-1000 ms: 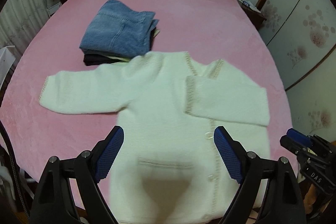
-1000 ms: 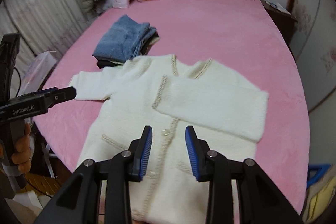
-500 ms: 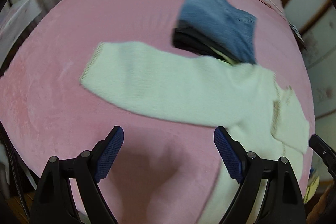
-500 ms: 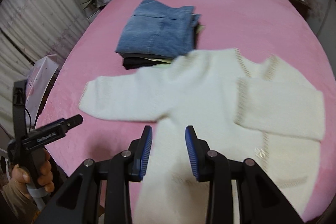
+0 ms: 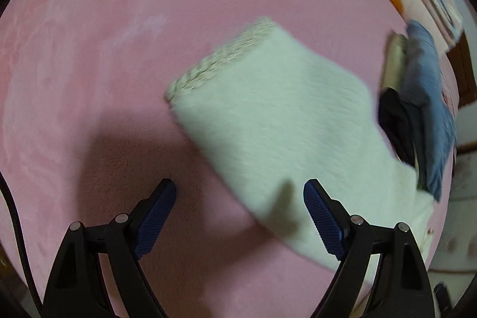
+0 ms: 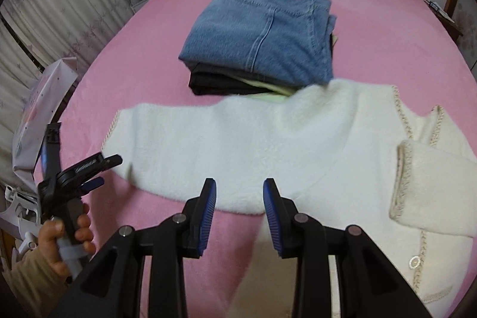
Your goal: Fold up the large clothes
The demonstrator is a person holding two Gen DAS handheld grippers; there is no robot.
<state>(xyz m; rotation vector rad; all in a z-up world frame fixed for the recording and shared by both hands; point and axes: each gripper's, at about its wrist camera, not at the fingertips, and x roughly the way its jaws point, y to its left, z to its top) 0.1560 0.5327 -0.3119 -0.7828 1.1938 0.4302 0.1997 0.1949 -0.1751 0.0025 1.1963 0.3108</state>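
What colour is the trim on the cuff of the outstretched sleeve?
Beige, a braided trim on the white sleeve; the left wrist view shows it best.

A cream cardigan (image 6: 268,139) with beige braided trim lies on pink bedding (image 6: 387,49) beside blue jeans (image 6: 262,40).

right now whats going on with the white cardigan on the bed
A person with a gripper in each hand is folding a white cardigan spread on the pink bed. One sleeve is already folded across the front; the other sleeve lies stretched out flat. The left gripper hangs open over that sleeve near its cuff, holding nothing. The right gripper hovers empty by the sleeve's lower edge. Folded jeans sit on a pile beyond.
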